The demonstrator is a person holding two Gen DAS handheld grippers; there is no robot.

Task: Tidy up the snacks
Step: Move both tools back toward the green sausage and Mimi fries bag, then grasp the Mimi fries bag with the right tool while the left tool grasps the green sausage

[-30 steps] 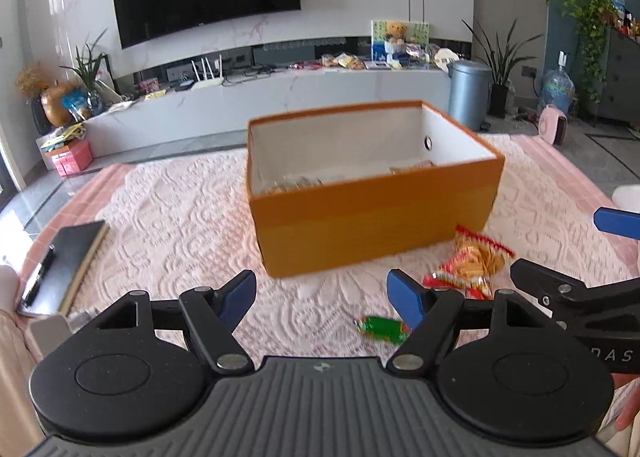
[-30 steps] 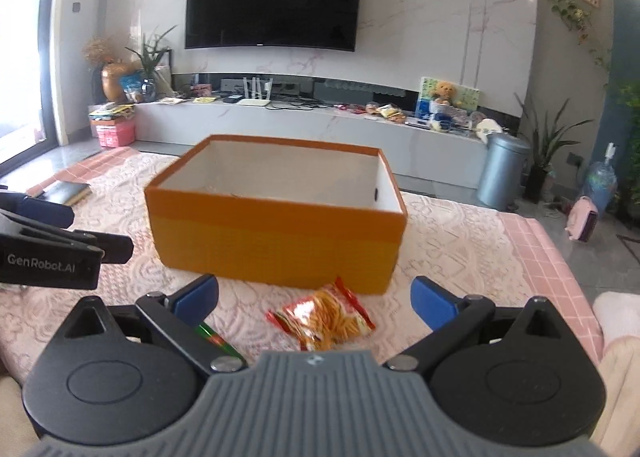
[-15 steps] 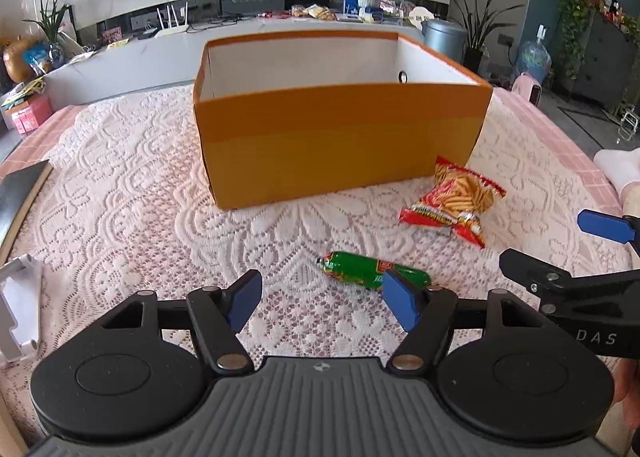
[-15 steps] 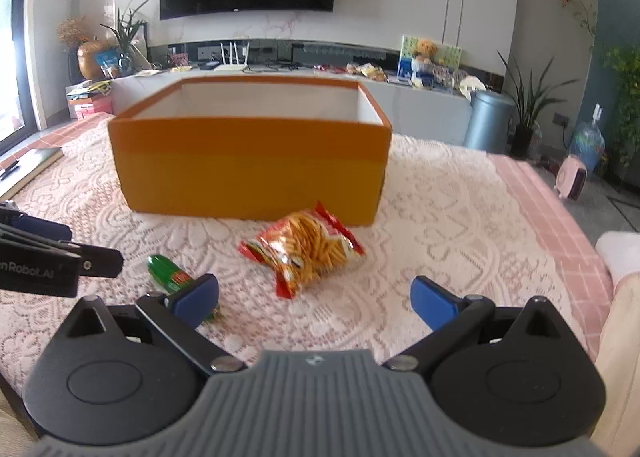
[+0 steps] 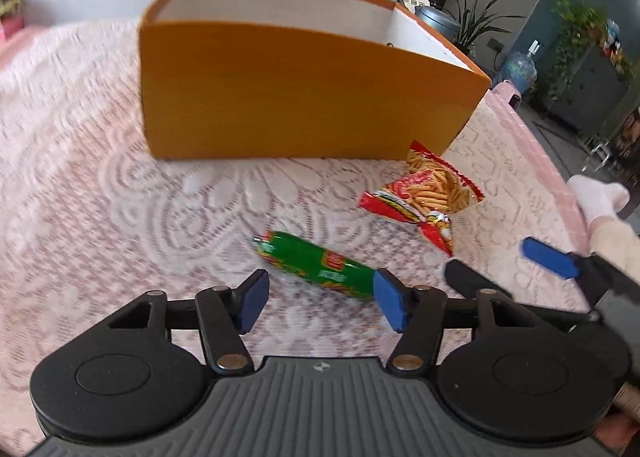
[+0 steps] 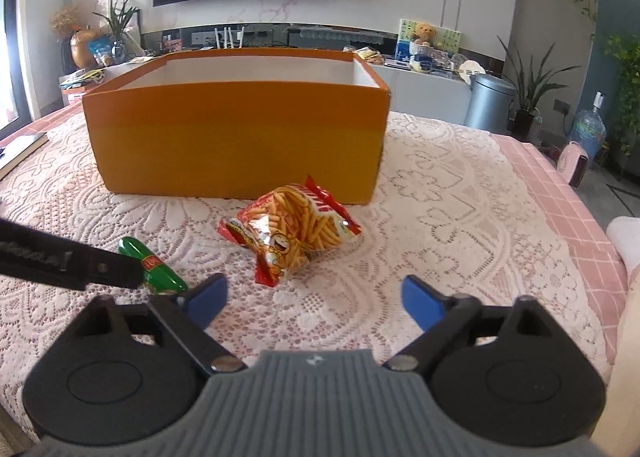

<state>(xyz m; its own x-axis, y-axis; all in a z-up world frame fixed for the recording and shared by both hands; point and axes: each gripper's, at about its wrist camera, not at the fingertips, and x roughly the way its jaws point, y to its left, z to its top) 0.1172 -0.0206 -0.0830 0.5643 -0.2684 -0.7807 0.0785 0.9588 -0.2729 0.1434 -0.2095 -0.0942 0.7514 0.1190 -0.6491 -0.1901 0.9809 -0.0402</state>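
A green sausage snack [image 5: 316,263] lies on the lace tablecloth just ahead of my left gripper [image 5: 320,301]. Its jaws are closing; the sausage's near end sits beside the right pad and neither pad presses on it. A red bag of chip sticks [image 6: 292,233] lies in front of the open orange box [image 6: 236,141]. My right gripper [image 6: 314,297] hovers just short of the bag with its jaws closing and nothing between them. The sausage [image 6: 154,267] also shows to its left, partly hidden by the left gripper's finger [image 6: 68,261]. The box's inside is hidden.
The orange box [image 5: 304,97] stands upright close behind both snacks. A dark book [image 6: 20,149] lies at the table's far left. The pink table edge [image 6: 560,197] runs along the right, with a grey bin [image 6: 488,103] and plants beyond it.
Both grippers have come down toward the tablecloth and tipped downward, so the snacks and box loom larger. Both pairs of jaws have narrowed. The sausage and bag lie where they were.
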